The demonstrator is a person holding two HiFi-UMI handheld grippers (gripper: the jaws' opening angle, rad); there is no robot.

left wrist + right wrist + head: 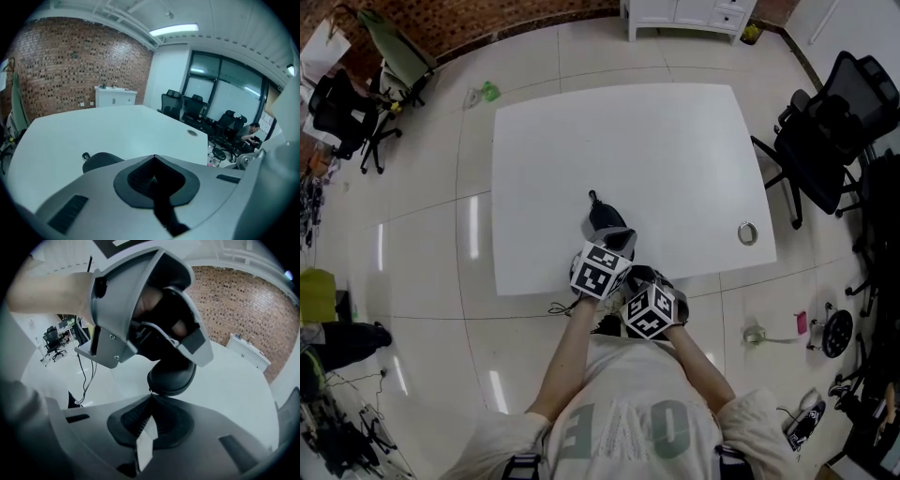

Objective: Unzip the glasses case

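A black glasses case (pixel 607 221) lies near the front edge of the white table (pixel 675 159), with a small loop (pixel 592 197) at its far end. My left gripper (pixel 611 251) is shut with nothing between its jaws; in the left gripper view (pixel 153 157) the case (pixel 101 161) sits just left of the tips, partly hidden behind the jaw. My right gripper (pixel 151 395) is shut with its tips against the near rim of the case (pixel 172 376), seemingly pinching a tiny zipper pull there. The left gripper's body (pixel 140 310) hangs right over the case.
A small ring-shaped object (pixel 747 232) lies at the table's right edge. Black office chairs (pixel 825 131) stand to the right, and a white cabinet (pixel 689 14) is against the brick wall. Both grippers (pixel 630 279) crowd the table's front edge.
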